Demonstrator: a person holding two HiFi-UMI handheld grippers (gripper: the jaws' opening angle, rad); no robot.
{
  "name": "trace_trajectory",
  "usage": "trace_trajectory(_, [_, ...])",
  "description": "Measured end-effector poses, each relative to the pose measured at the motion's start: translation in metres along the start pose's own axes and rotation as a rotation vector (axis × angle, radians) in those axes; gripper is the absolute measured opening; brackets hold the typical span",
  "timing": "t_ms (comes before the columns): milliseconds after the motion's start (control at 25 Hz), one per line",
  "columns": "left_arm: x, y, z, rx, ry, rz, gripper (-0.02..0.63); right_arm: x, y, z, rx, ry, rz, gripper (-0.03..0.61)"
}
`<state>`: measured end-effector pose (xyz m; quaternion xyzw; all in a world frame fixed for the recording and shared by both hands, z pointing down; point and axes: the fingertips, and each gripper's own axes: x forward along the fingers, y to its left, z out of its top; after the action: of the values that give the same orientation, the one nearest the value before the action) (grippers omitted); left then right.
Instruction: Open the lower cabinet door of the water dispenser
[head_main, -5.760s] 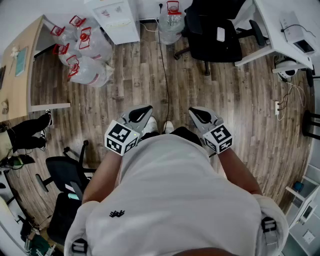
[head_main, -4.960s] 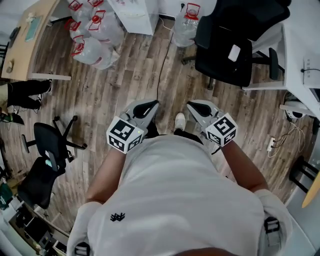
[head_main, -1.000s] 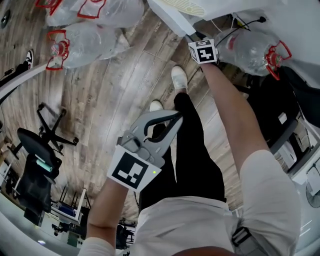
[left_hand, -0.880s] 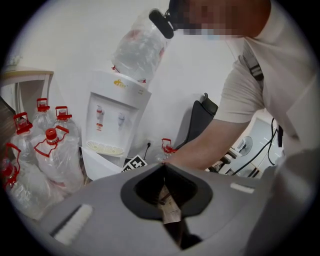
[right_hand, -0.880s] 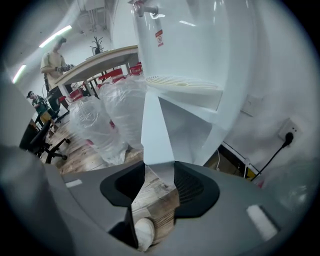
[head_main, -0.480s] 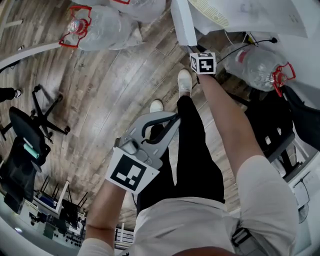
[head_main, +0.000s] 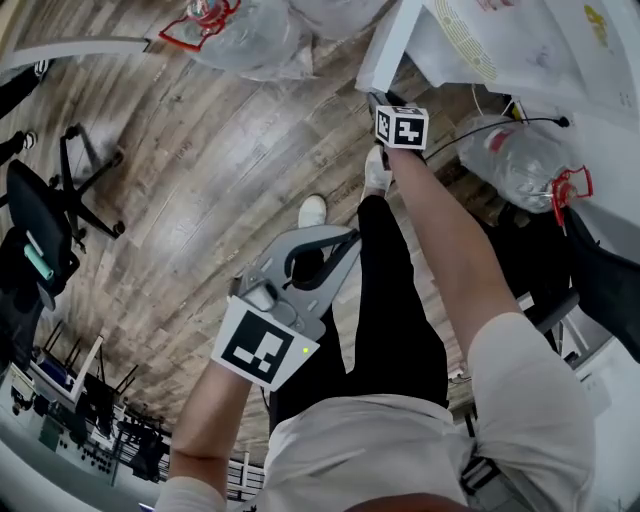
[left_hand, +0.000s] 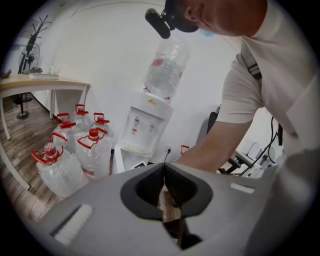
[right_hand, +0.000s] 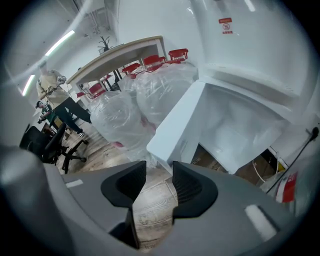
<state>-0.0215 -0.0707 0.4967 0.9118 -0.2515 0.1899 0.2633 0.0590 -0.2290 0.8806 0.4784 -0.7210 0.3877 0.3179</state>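
Observation:
The white water dispenser (left_hand: 148, 127) carries a clear bottle and shows in the head view as a white body (head_main: 530, 50). Its lower cabinet door (right_hand: 176, 120) stands swung out, and the white inside of the cabinet (right_hand: 240, 127) is visible. The door's edge (head_main: 388, 48) lies just past my right gripper (head_main: 376, 100). That gripper (right_hand: 159, 167) is open, with the door's lower corner right ahead of the tips and nothing pressed between them. My left gripper (head_main: 350, 240) hangs back over the person's legs. It is shut (left_hand: 164, 167) and holds nothing.
Several clear water jugs with red caps (left_hand: 75, 150) lie left of the dispenser (head_main: 250, 30), and another jug (head_main: 525, 150) lies to its right with a black cable. A black office chair (head_main: 40, 215) and a wooden desk (right_hand: 120, 52) stand further off. The floor is wood plank.
The person has walked from the middle of the room up to the dispenser. Over the last second the right gripper has stayed by the door's edge, and the door has swung further out.

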Motion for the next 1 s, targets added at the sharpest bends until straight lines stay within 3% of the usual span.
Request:
trace_trajectory(560, [-0.041, 0.022, -0.021, -0.069, -0.065, 0.104, 0.057, 0.043, 0.071, 0.039, -0.079, -0.006, 0.091, 0.164])
trace_trajectory(1000, [-0.061, 0.033, -0.039, -0.112, -0.094, 0.162, 0.057, 0.069, 0.108, 0.073, -0.151, -0.028, 0.108, 0.138])
